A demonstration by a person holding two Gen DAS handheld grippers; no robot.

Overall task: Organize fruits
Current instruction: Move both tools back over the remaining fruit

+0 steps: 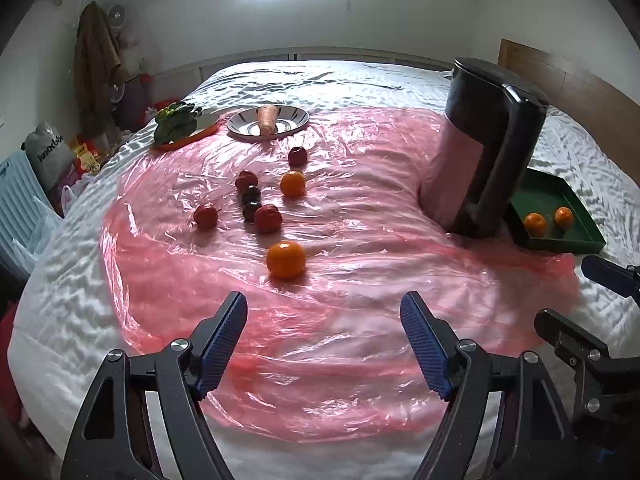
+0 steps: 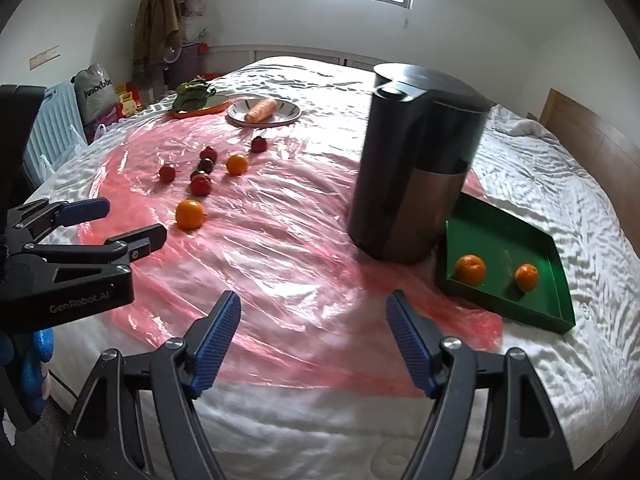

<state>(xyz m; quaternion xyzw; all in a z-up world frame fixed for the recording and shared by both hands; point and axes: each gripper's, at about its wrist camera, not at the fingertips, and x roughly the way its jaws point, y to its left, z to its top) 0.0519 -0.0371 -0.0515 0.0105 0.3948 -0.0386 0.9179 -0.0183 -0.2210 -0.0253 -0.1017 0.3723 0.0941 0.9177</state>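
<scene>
My left gripper (image 1: pixel 322 316), open and empty like my right gripper (image 2: pixel 312 314), sits nearer the closest orange (image 1: pixel 285 259), straight ahead.

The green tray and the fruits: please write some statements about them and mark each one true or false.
1. The green tray holds two oranges. True.
2. Three oranges lie on the pink plastic sheet. False: two lie there.
3. The carrot lies on a plate. True.
4. The left claw grips an orange. False: it is open and empty.
5. The dark jug stands inside the tray. False: it stands beside it.
</scene>
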